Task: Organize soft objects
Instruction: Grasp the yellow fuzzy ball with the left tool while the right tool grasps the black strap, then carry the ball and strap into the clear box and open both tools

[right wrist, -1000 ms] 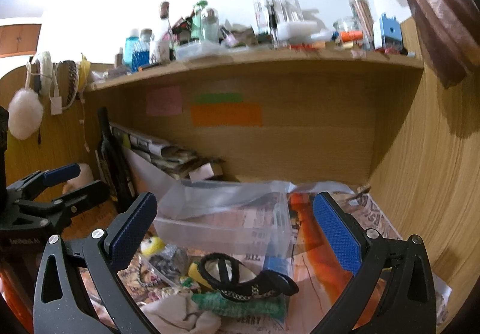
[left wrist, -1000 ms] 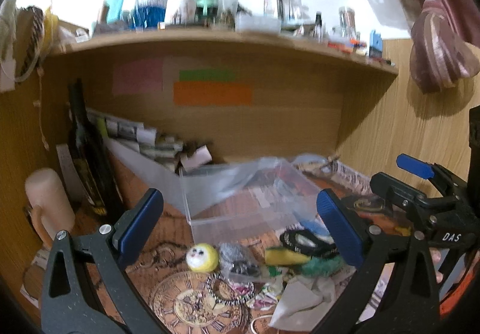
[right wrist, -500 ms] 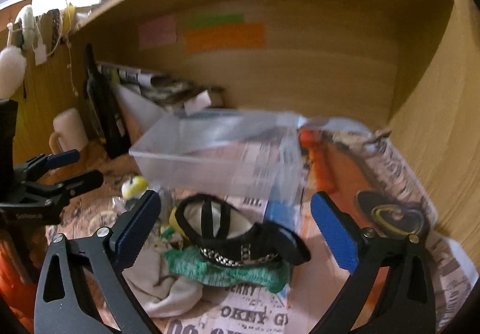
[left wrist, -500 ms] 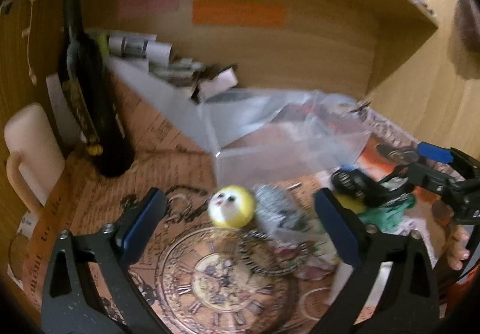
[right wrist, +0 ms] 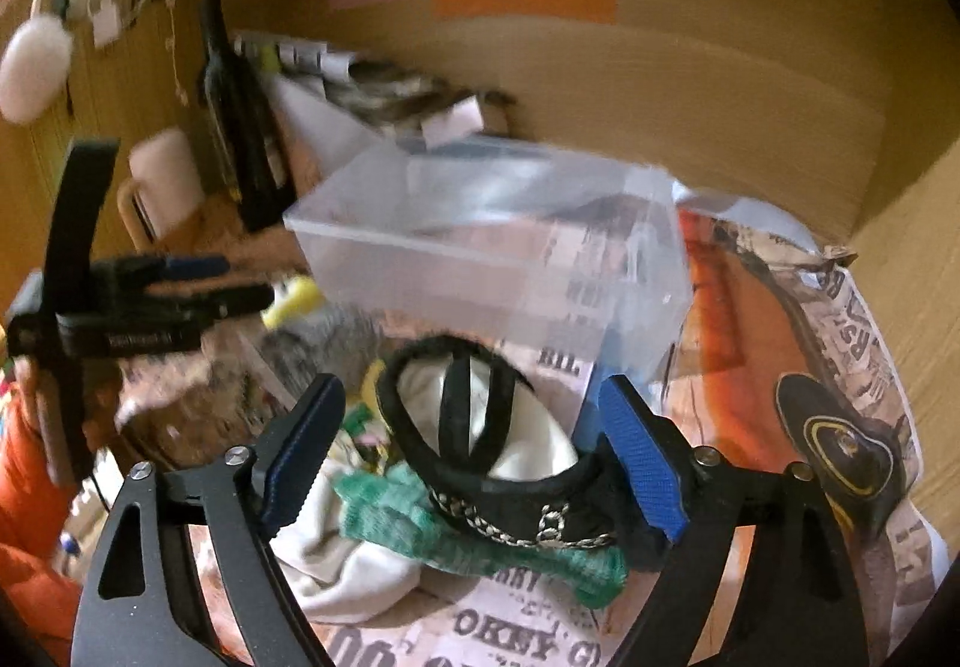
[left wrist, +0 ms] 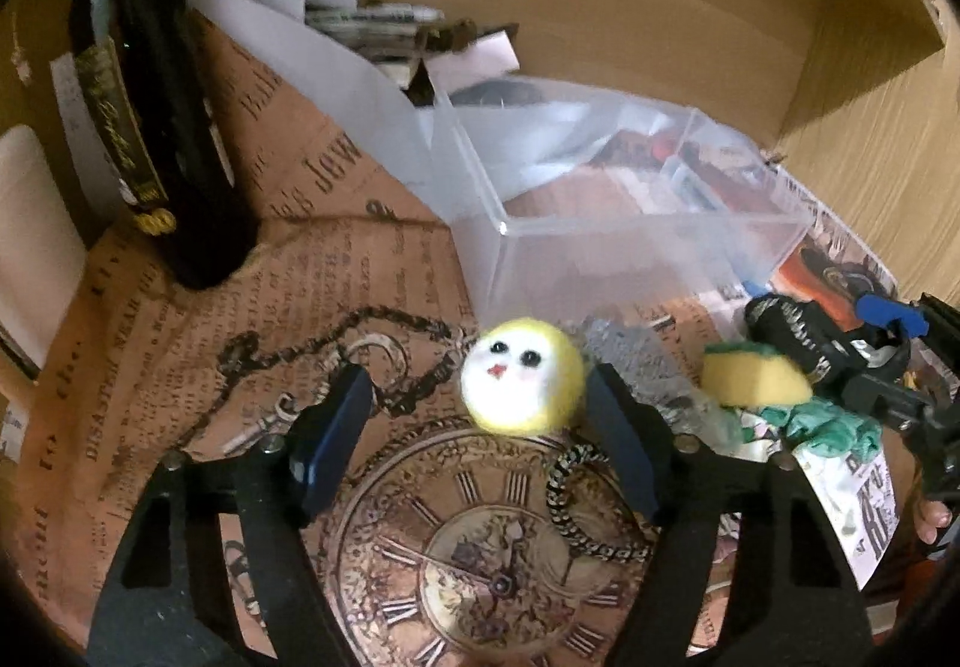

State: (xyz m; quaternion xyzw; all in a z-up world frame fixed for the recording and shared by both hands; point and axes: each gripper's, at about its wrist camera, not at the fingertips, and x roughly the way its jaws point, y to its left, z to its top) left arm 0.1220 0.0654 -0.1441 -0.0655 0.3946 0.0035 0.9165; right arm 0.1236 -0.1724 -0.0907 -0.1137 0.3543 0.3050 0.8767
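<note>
A yellow felt ball with a white face lies on the printed paper in front of a clear plastic box. My left gripper is open, with the ball between its fingertips near the right pad. A yellow sponge, grey fluff, green knit cloth and a black chained band lie to the right. My right gripper is open, straddling the black chained band atop white cloth and green knit cloth, before the box.
A dark bottle stands at the left by a pale mug. Papers are stacked at the back wall. A metal chain and a beaded bracelet lie on the paper. Wooden walls close in the back and right.
Both grippers have tilted down and moved in closer to the clutter. The left now brackets the yellow ball. The right now brackets the black band.
</note>
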